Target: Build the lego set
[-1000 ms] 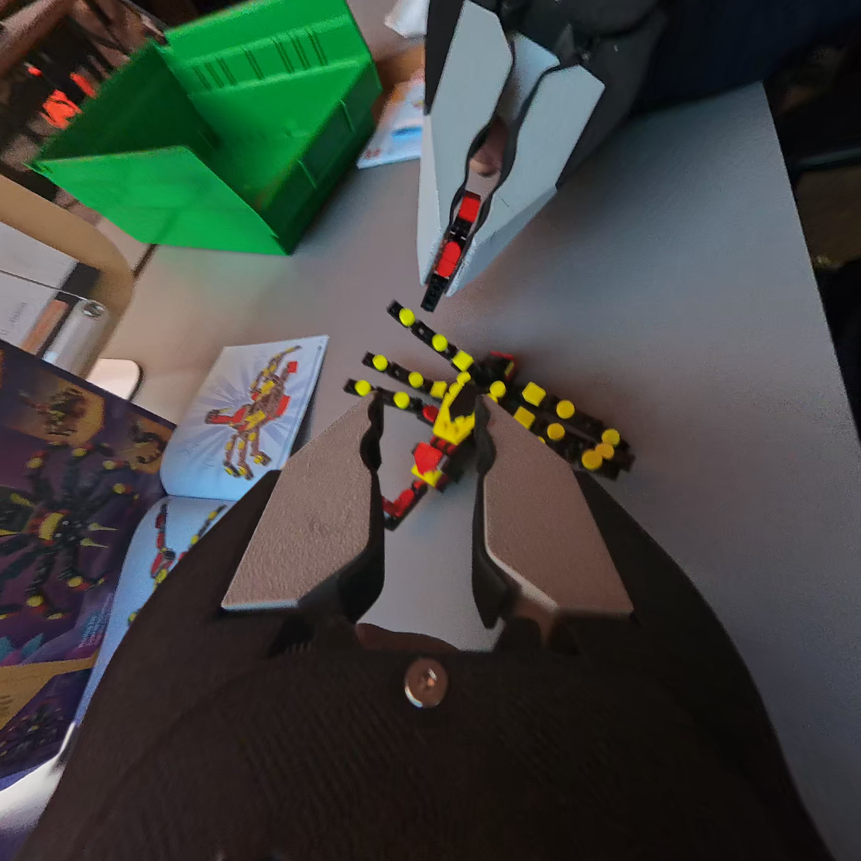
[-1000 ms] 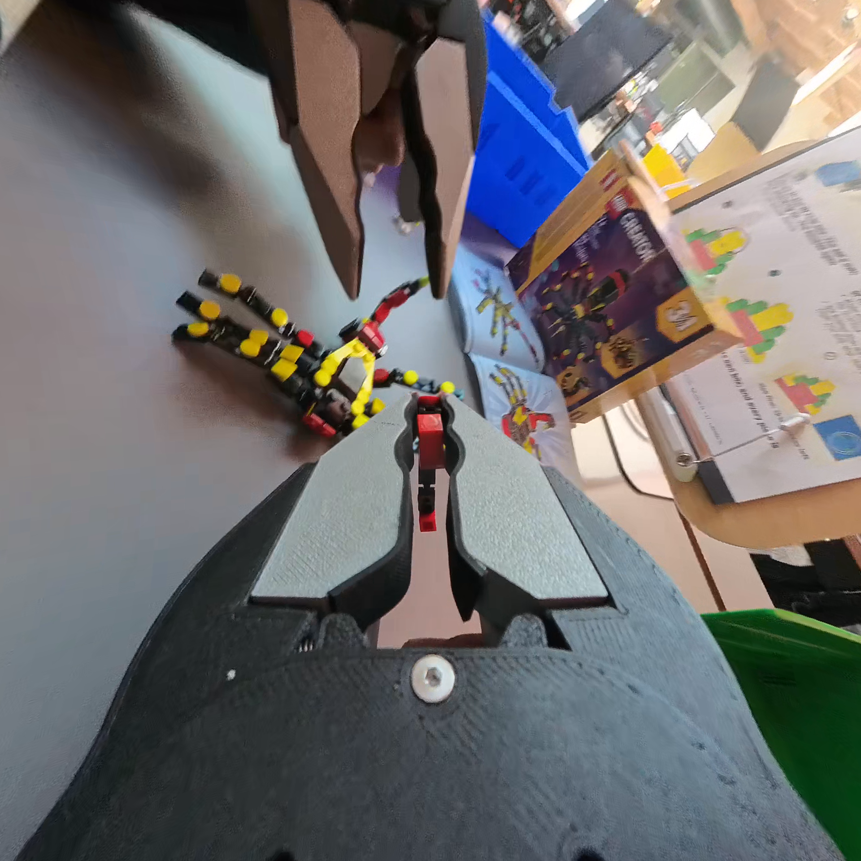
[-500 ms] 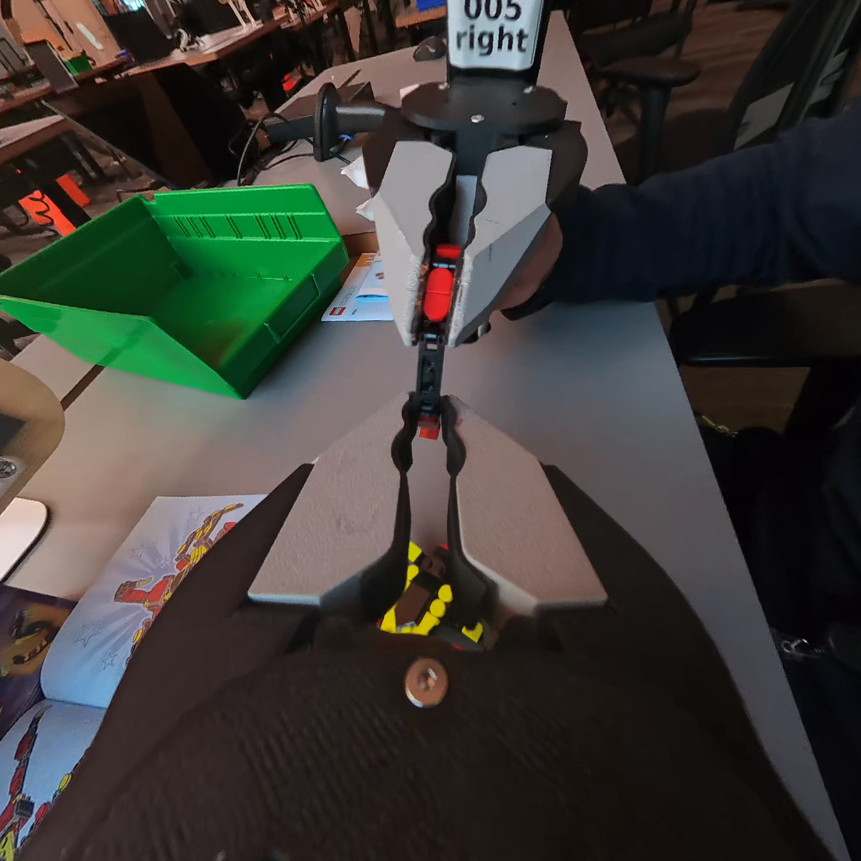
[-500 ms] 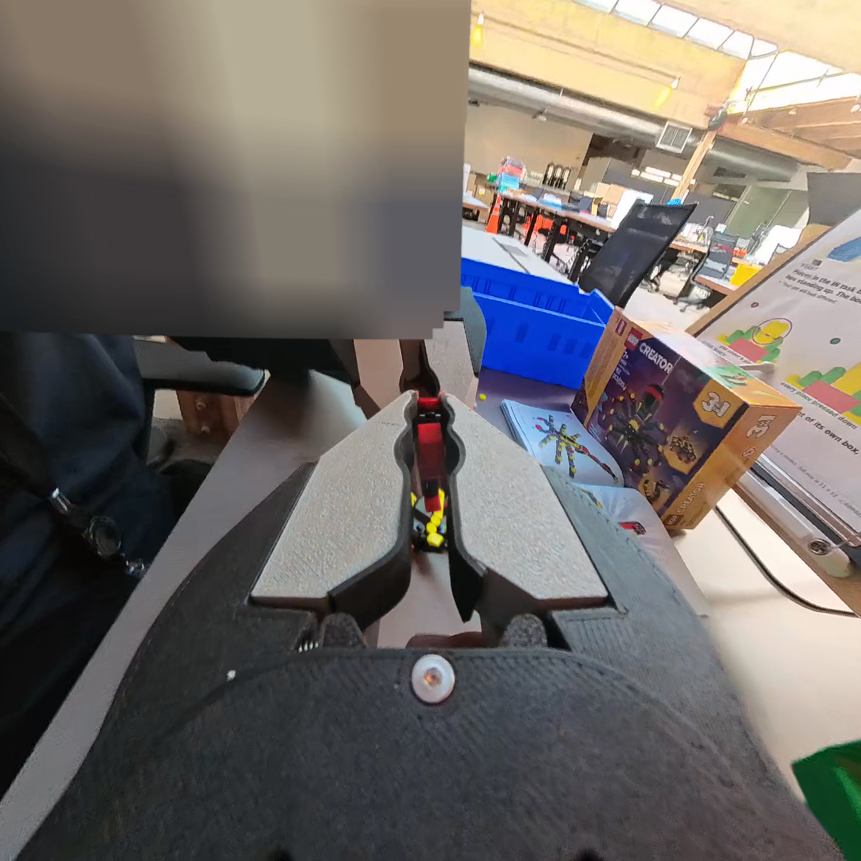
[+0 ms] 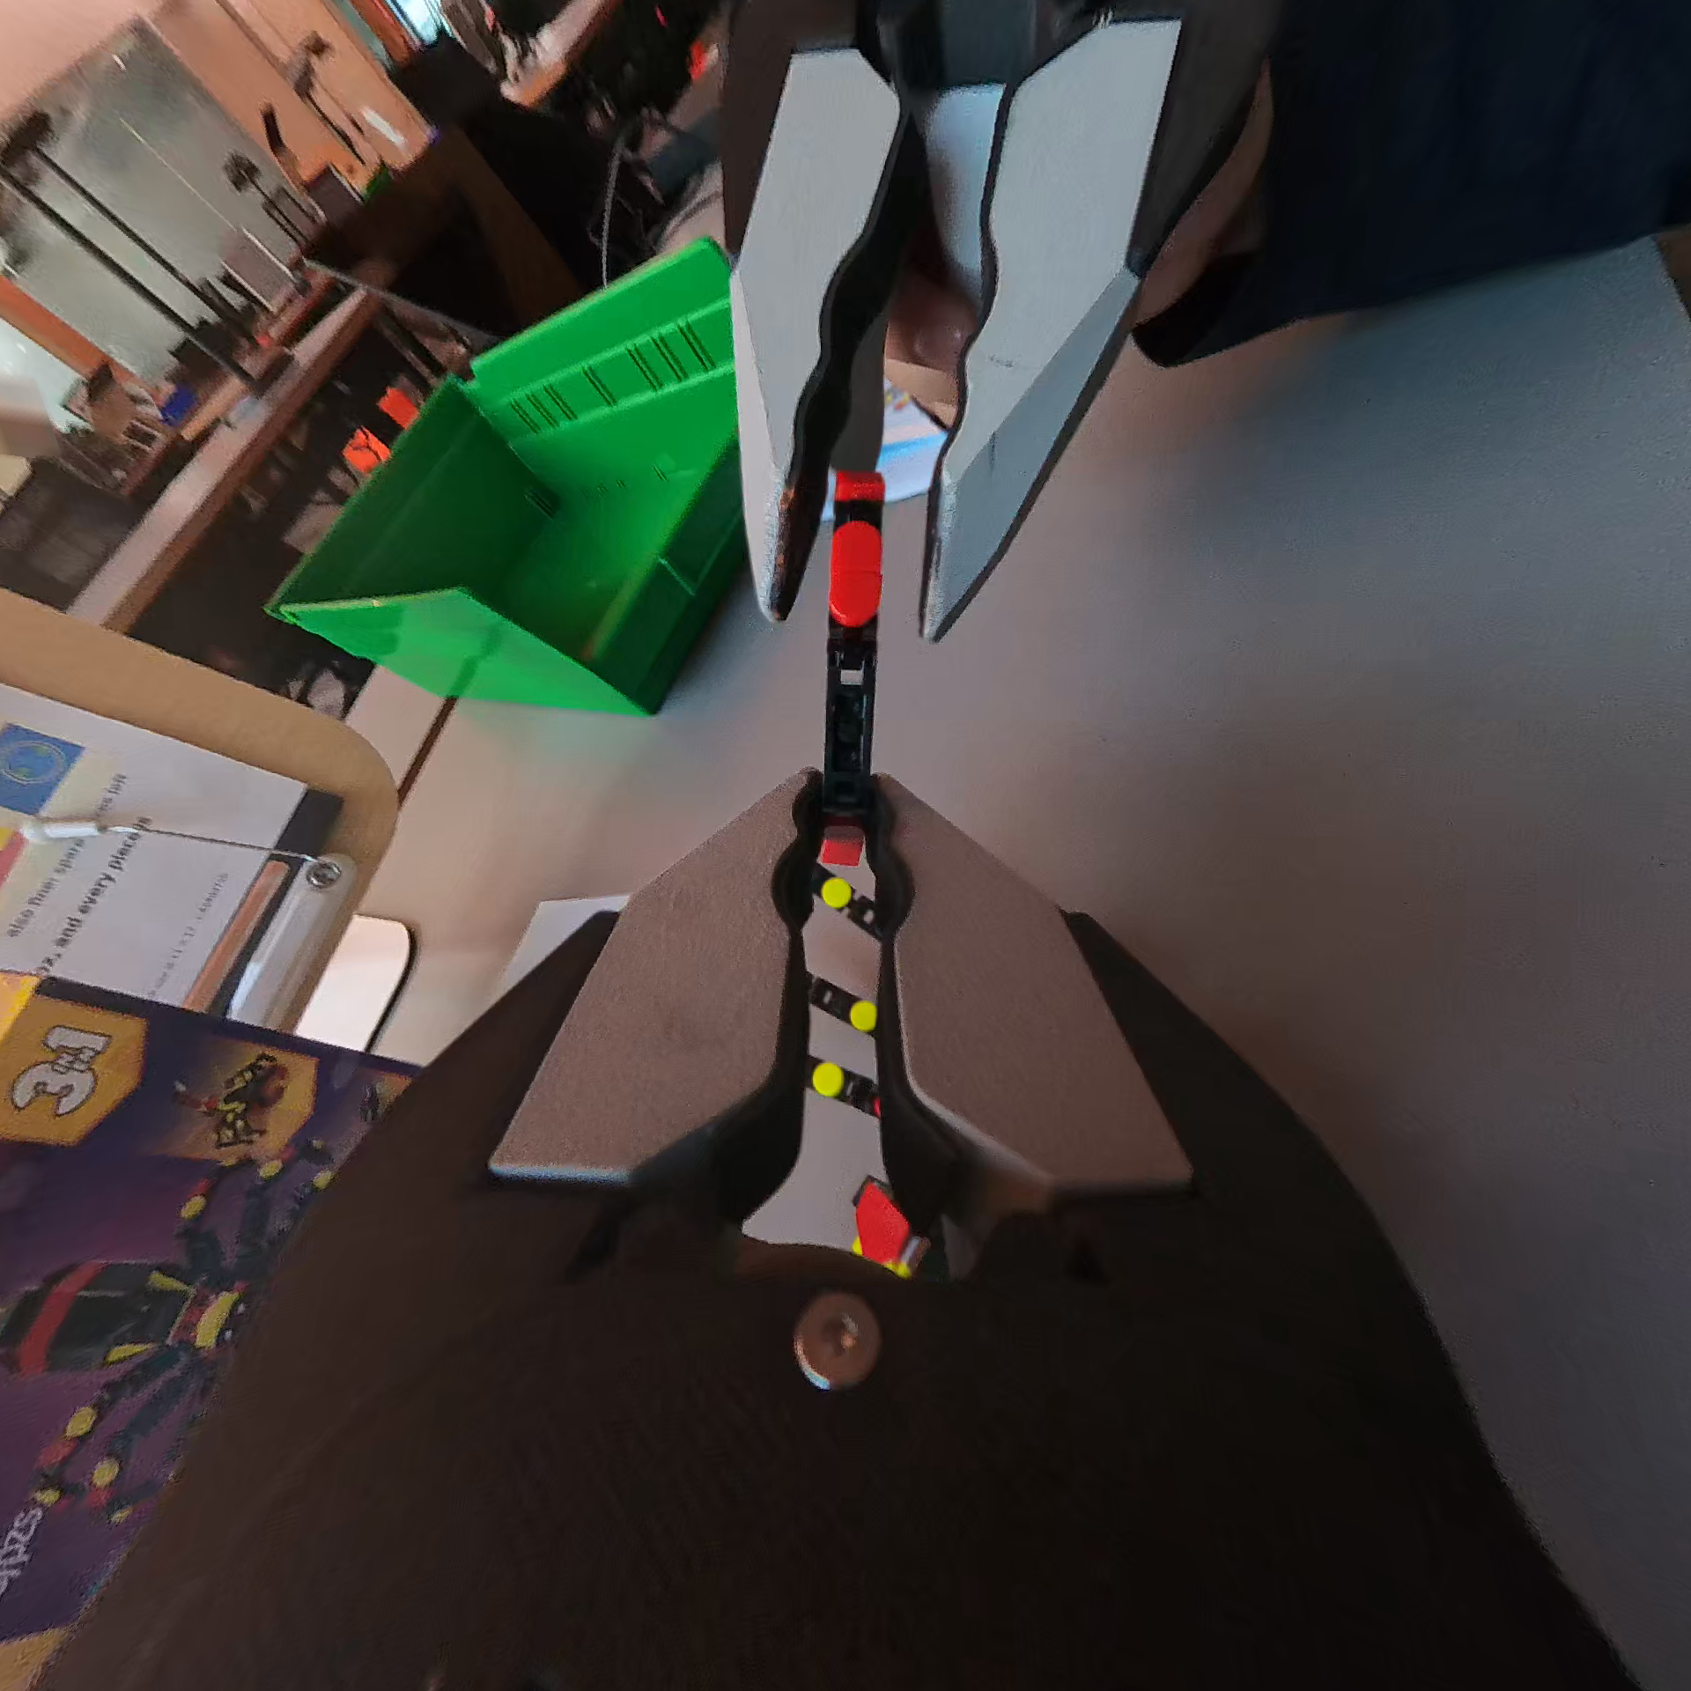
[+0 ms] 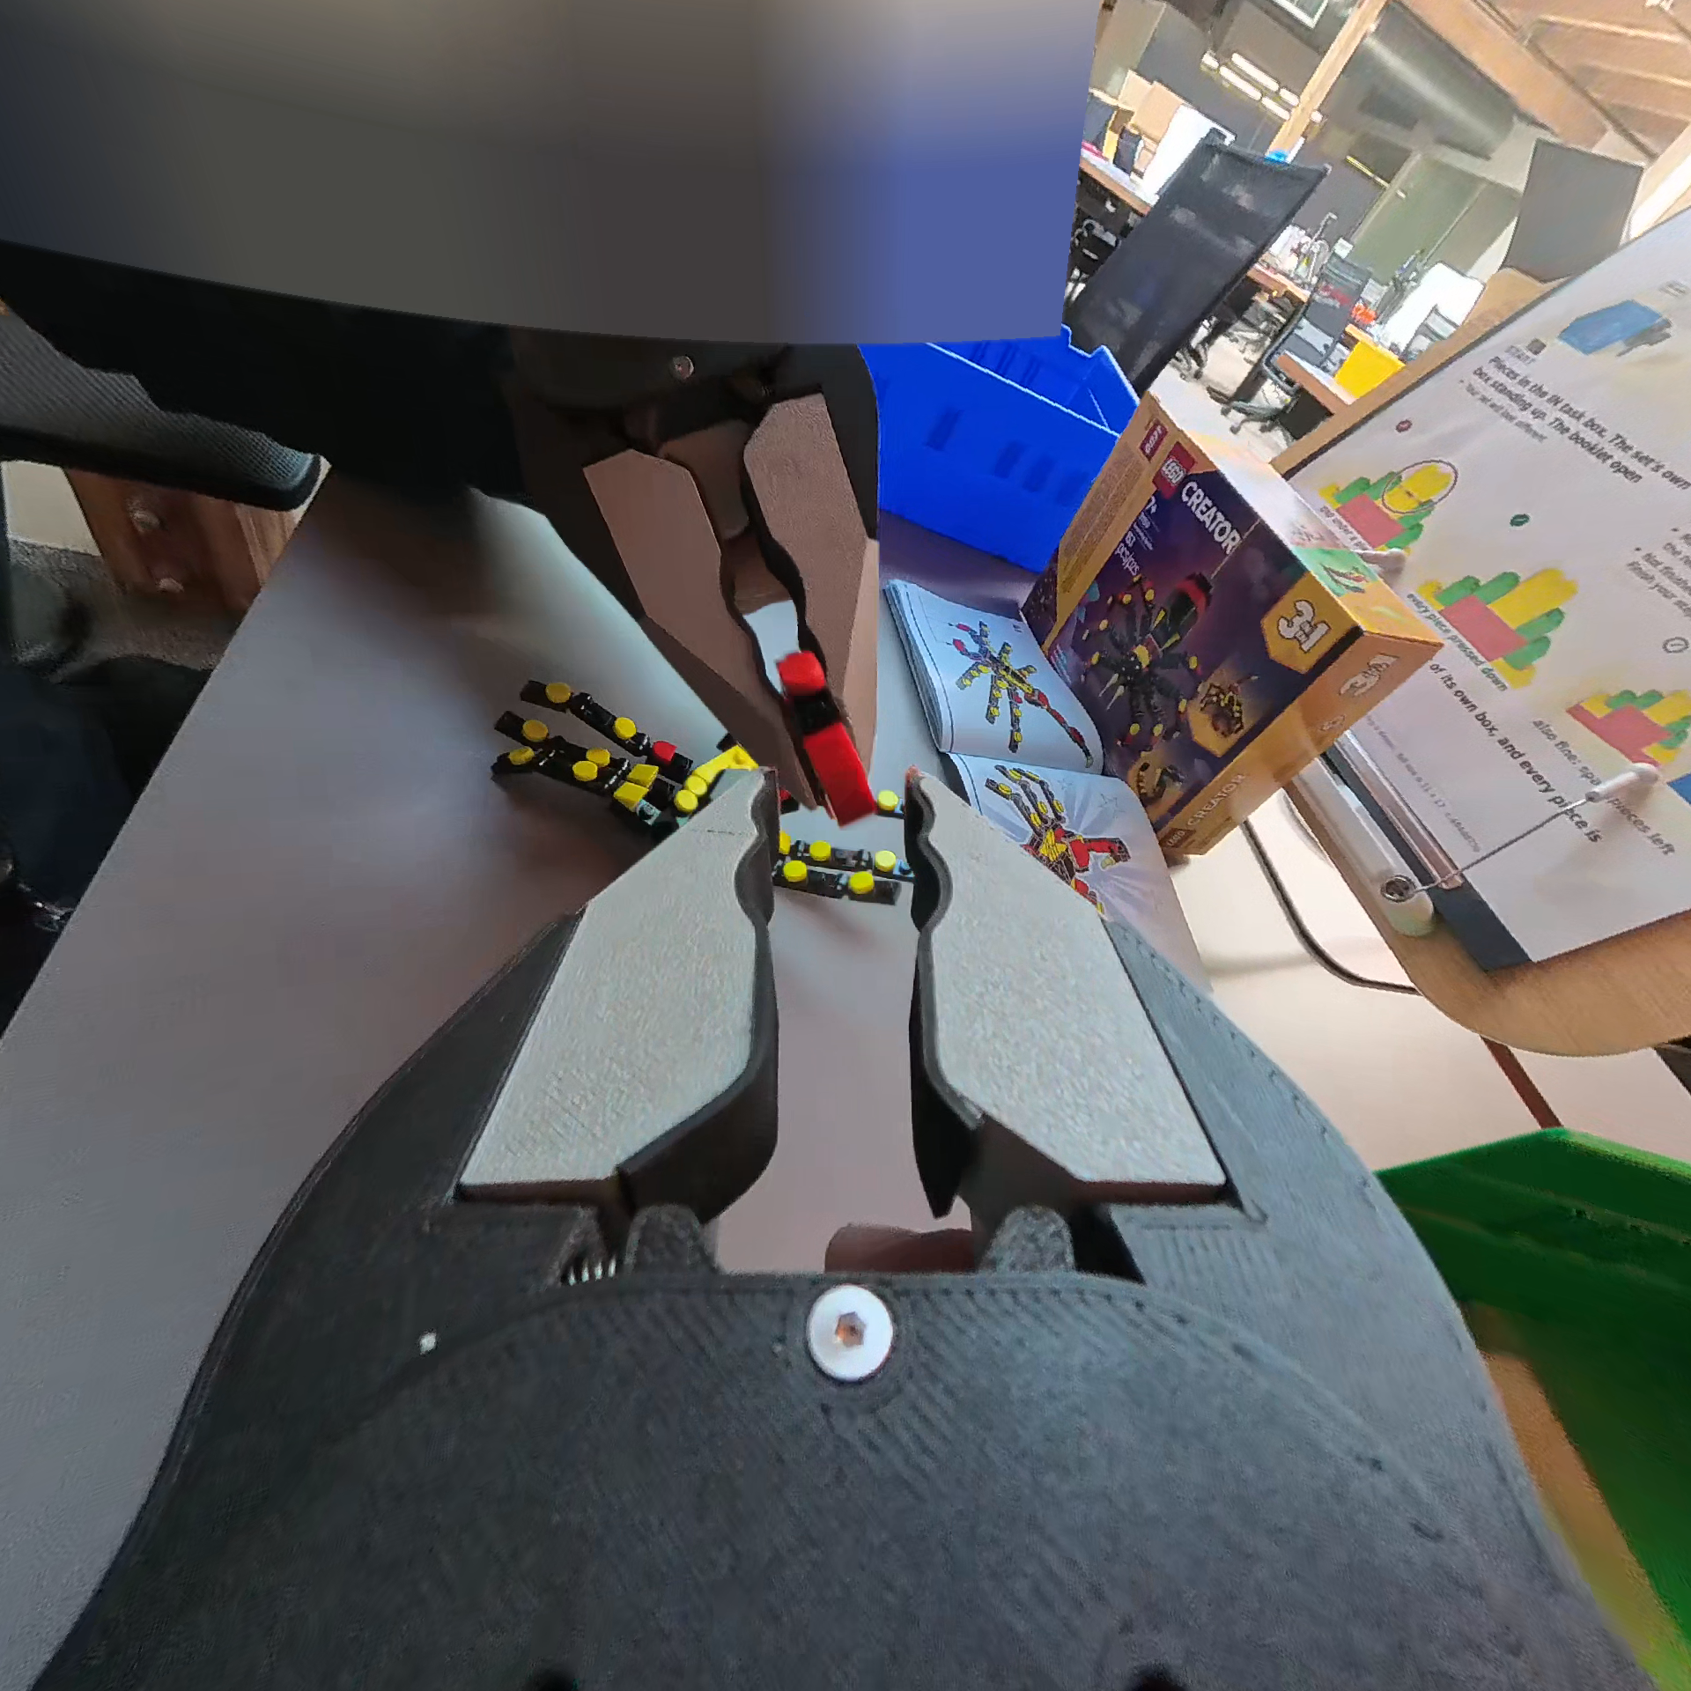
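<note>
A red-and-black lego leg piece [image 5: 851,640] is clamped at its lower end in my left gripper [image 5: 844,798], which is shut on it and holds it above the table. My right gripper [image 5: 856,622] faces it from above, with its grey fingers open on either side of the piece's red end, not touching it. In the right wrist view my right gripper [image 6: 837,796] is open and empty, and the left gripper [image 6: 823,769] holds the leg piece [image 6: 819,732] just beyond it. The black, yellow and red spider model [image 6: 595,759] lies on the table below and also shows through my left fingers [image 5: 837,1011].
A green bin [image 5: 512,567] stands at the table's far left. A blue bin [image 6: 988,457], the lego box [image 6: 1217,640] and open instruction booklets [image 6: 997,677] lie beyond the model. An instruction board [image 6: 1510,595] stands at the right. A person's dark sleeve [image 5: 1464,137] holds the right gripper. Only a small space, under 4 cm, lies between the two pairs of fingers.
My right gripper has opened and let go of the leg piece. My left gripper has closed on the piece's lower end and now holds it alone. Both views have tilted down toward the table.
</note>
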